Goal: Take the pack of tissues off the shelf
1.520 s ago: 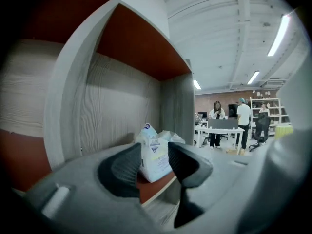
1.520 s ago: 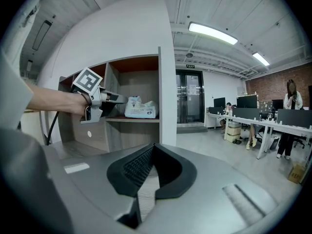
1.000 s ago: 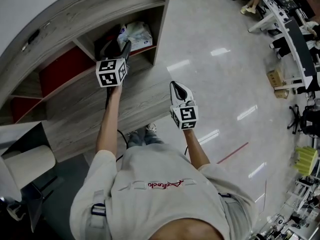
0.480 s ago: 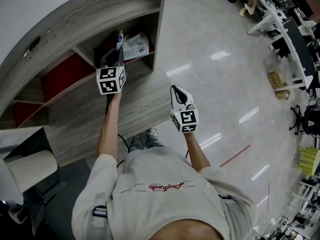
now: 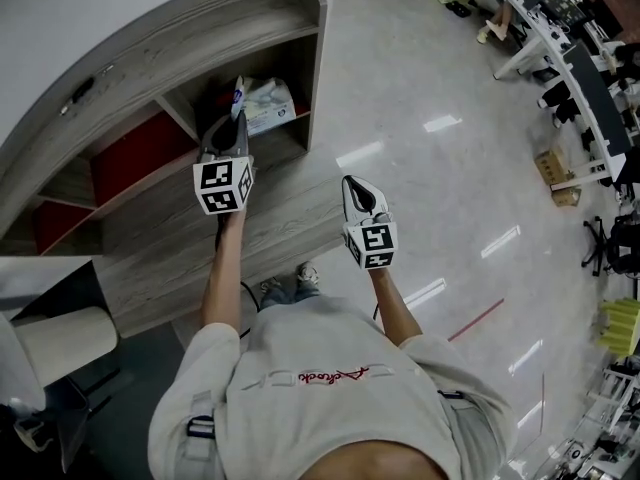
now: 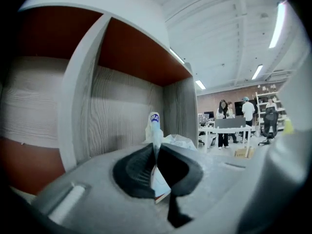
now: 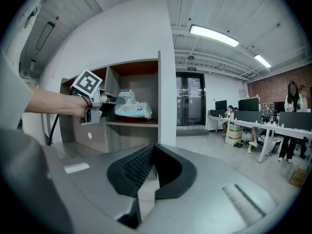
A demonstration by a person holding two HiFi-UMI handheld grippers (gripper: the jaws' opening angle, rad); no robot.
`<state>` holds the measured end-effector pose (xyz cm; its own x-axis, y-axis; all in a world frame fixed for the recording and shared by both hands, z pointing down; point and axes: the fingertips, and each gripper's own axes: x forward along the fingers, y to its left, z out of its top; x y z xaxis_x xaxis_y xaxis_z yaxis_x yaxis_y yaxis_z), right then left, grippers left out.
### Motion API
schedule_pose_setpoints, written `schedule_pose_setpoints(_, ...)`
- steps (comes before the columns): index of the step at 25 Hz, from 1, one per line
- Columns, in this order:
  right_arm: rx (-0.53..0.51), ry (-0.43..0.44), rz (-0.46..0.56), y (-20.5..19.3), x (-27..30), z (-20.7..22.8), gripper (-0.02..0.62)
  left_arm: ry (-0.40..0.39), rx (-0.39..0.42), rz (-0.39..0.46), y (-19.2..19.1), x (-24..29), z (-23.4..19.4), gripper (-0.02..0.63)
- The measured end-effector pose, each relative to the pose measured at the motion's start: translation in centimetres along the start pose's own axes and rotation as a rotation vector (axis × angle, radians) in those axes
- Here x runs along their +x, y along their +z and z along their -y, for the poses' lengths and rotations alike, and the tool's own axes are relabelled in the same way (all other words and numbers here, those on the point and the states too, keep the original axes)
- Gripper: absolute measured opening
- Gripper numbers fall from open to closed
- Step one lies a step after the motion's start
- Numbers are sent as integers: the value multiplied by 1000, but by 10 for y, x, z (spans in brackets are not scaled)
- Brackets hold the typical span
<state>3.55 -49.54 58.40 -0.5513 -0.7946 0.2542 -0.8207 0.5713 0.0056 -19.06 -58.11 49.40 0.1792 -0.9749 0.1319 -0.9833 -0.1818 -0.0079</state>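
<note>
The pack of tissues (image 5: 268, 101) is white with blue print and lies at the front of the top-right compartment of the grey wooden shelf (image 5: 312, 28). My left gripper (image 5: 234, 126) is shut on the pack's left end. In the left gripper view its jaws (image 6: 156, 145) pinch a thin upright fold of the wrapper, with the crinkled pack (image 6: 176, 141) behind. The right gripper view shows the pack (image 7: 132, 110) just over the shelf board, held by the left gripper (image 7: 108, 100). My right gripper (image 5: 358, 190) hangs shut and holds nothing (image 7: 153, 152), over the floor beside the shelf.
The shelf's side wall (image 7: 165, 91) stands right of the pack, and red-backed compartments (image 5: 135, 148) lie to its left. A wider wooden ledge (image 5: 290, 203) juts out below. Desks with people (image 7: 287, 126) fill the far right. A chair (image 5: 60, 333) sits at lower left.
My left gripper has shut on the pack's end and drawn back and slightly up from the compartment. The pack has shifted toward the shelf's front. My right gripper has stayed put.
</note>
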Motion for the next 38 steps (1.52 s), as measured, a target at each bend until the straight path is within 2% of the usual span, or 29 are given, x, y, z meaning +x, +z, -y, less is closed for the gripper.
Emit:
schedule_pose_setpoints(6,-7,6,28,14,-2,-3,6,2,-6,47,14,-32,9,0)
schedule_pose_setpoints(18,-18,5,110,40,-13,4,6,-13,-33,68,3,-90,27,0)
schedule_pose_setpoints(29,-25,8,144,48,-28,5,6,-27,-41,50,-11,-118,48,0)
schedule_pose_setpoints(38,-30,-19,160,50,-43,-12,6,-69,-36,76,-11,-130,53,0)
